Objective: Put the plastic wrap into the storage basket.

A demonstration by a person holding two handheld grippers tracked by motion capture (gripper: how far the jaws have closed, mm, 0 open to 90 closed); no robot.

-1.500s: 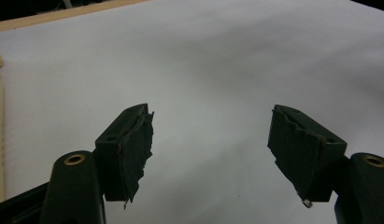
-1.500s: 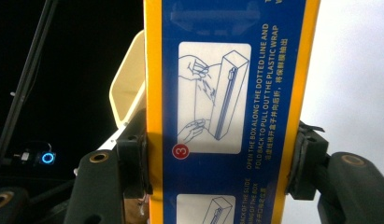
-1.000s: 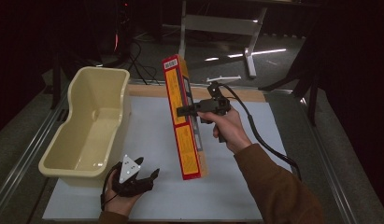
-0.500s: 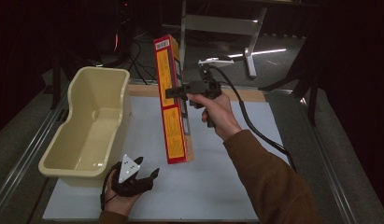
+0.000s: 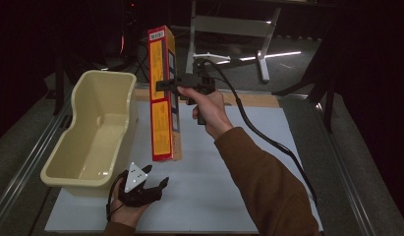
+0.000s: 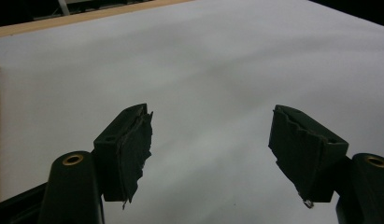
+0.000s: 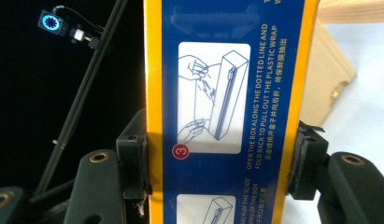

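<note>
Bare white mat (image 5: 224, 196) right of cream tub (image 5: 91, 137), box (image 5: 162, 93) overhead

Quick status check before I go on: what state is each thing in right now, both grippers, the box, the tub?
Right gripper: shut on the plastic wrap box, jaws clamping its two narrow sides.
Plastic wrap box: lifted off the mat, held nearly upright, closed.
Left gripper: open, holding nothing, low over the white mat.
Beige tub: upright on the mat, empty.

Your tub (image 5: 91, 132) sits on the table's (image 5: 229, 196) left; the box (image 5: 163, 93) hangs just right of it, and your left gripper (image 5: 140, 189) lies in front.
</note>
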